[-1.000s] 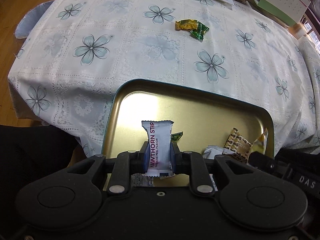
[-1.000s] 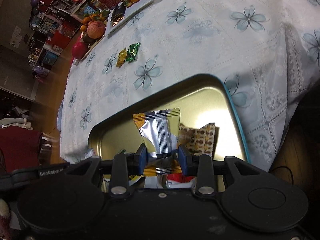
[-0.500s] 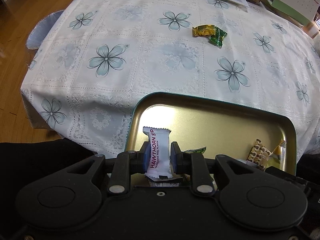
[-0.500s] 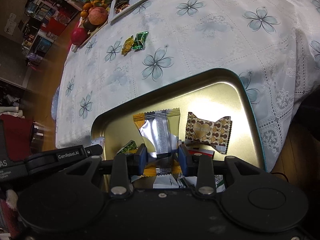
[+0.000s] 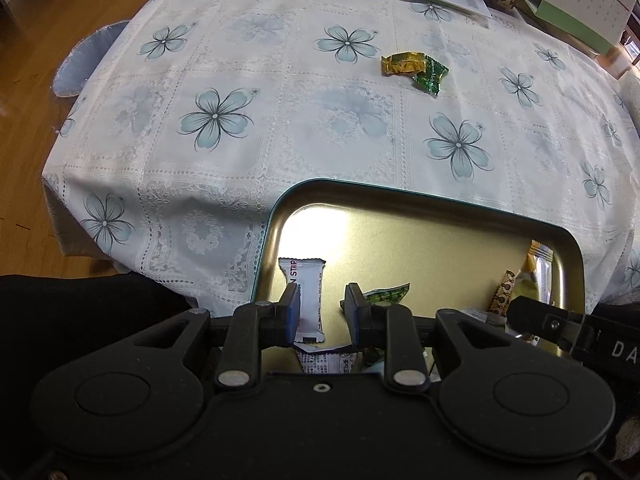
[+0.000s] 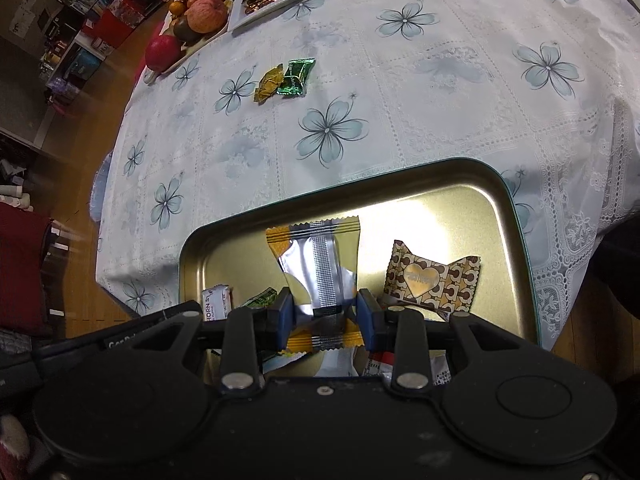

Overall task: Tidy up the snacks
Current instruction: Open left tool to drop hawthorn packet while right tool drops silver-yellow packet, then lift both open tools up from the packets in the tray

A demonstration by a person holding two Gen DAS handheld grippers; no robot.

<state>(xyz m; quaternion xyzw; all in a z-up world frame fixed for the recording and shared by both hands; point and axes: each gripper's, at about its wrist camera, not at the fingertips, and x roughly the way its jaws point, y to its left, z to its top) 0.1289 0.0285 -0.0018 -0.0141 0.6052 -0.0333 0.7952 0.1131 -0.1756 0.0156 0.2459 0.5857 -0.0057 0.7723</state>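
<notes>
Left wrist view: your left gripper points down into the gold tray, which sits at the near edge of the table's flowered cloth. Its jaws are opening. The white hawthorn strip packet stands between them, leaning against the left pad, with a clear gap to the right pad; it is no longer pinched. Its lower end rests among wrappers at the tray's near-left corner. A green wrapped candy lies just beside the right finger, on the tray floor.

Right wrist view: your right gripper is clamped on the orange-and-silver foil packet. Both blue pads press the packet's crumpled lower part, and its upper end rises free above the tray floor. The fingers stand moderately apart, as wide as the packet between them. A brown-and-gold heart-patterned candy lies flat on the tray toward its right edge, just beside the right finger.

Toward the middle of the table, well apart from the tray, a yellow candy and a green foil candy lie touching each other.
</notes>
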